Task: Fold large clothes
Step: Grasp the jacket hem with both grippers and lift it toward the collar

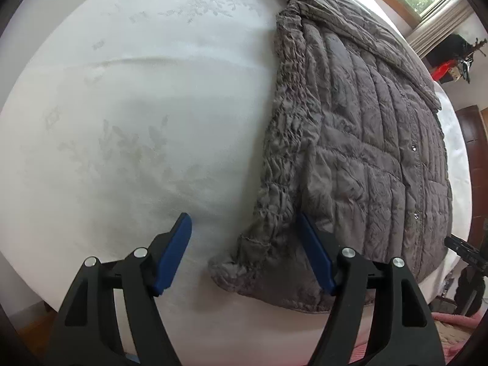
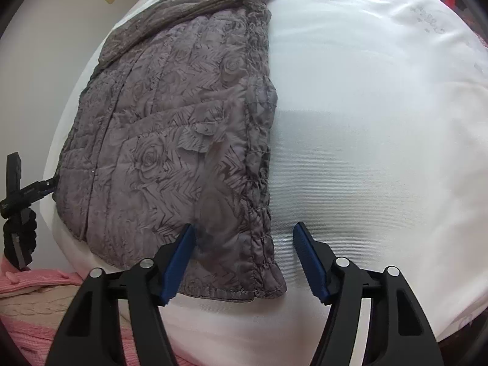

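Straddling jacket [image 1: 350,140] hem corners on bed [image 1: 128,97]: left gripper [image 1: 244,253], right gripper [image 2: 244,259] both released, nothing clamped. Sink lower, pinch all layers, lift together.

Jacket [image 2: 170,140] flat on bed [image 2: 366,137] (near front edge)

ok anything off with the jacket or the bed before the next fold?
Nothing damaged or spilled. The grey quilted jacket lies flat on the white sheet; only its near hem corners curl and pucker slightly at the gathered side seams.
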Demonstrator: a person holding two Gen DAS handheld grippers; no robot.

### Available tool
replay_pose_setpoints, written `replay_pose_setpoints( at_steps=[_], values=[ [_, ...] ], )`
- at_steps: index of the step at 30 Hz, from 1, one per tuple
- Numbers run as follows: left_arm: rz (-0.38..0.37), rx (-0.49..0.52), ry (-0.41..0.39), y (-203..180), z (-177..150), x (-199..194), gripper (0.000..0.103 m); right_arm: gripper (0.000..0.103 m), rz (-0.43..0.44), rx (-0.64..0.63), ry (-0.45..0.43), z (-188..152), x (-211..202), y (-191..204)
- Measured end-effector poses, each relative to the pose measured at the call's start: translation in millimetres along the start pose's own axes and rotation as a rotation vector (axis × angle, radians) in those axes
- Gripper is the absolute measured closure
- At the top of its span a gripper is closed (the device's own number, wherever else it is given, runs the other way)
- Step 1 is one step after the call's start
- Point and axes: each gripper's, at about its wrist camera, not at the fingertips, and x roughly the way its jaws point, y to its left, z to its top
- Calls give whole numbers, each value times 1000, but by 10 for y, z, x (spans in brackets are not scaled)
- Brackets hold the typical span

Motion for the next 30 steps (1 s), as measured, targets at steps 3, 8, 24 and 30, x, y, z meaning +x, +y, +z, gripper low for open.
replay_pose_setpoints(
  at_steps=[3,8,24,30],
  values=[
    [-19,7,8,-12,-67,0,40,62,48,12,8,-15,7,-7],
    [-94,-3,25,-78,-89,9,74,81,87,1,8,-25,-16,30],
    [-82,20,-36,-209,-70,-117,98,90,137,-18,-24,18,-240,95],
    [-193,28,-119,-362,83,-583,99,91,262,-23,-111,215,-731,148]
  ],
)
